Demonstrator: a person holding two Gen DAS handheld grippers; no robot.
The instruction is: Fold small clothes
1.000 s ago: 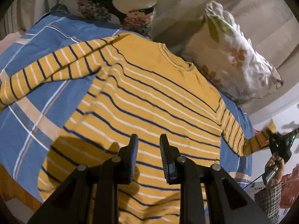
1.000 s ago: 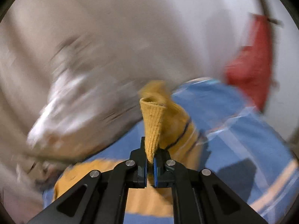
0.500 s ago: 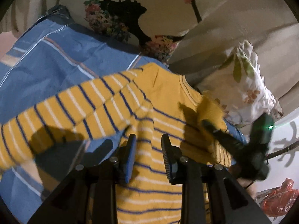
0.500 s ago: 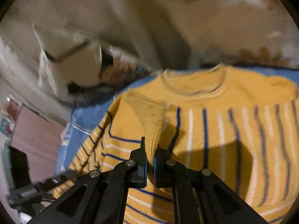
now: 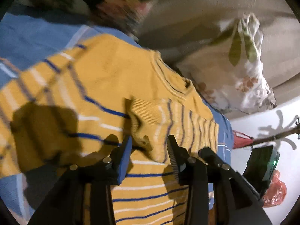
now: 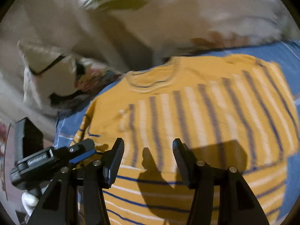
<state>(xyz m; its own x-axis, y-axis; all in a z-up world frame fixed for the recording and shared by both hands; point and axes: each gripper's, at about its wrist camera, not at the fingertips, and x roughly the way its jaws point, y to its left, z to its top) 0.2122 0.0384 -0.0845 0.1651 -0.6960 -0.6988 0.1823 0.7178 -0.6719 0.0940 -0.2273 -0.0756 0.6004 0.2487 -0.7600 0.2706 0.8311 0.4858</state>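
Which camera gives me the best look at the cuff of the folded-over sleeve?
The left wrist view: the ribbed cuff lies on the sweater chest, ahead of the open left gripper, edges distinct. The right wrist view shows the sleeve's stripes, but its cuff end is blurred beyond the open right gripper.

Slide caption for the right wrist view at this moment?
Open right gripper above the yellow striped sweater, one sleeve folded across its chest.

You see both fisheye views warmly lit from above and behind, throwing hard gripper shadows across the yellow sweater (image 5: 105,78). Motion blur smears the stripes and the pillows (image 6: 187,15). Straight lines bow toward the edges, and the corners vignette to black.
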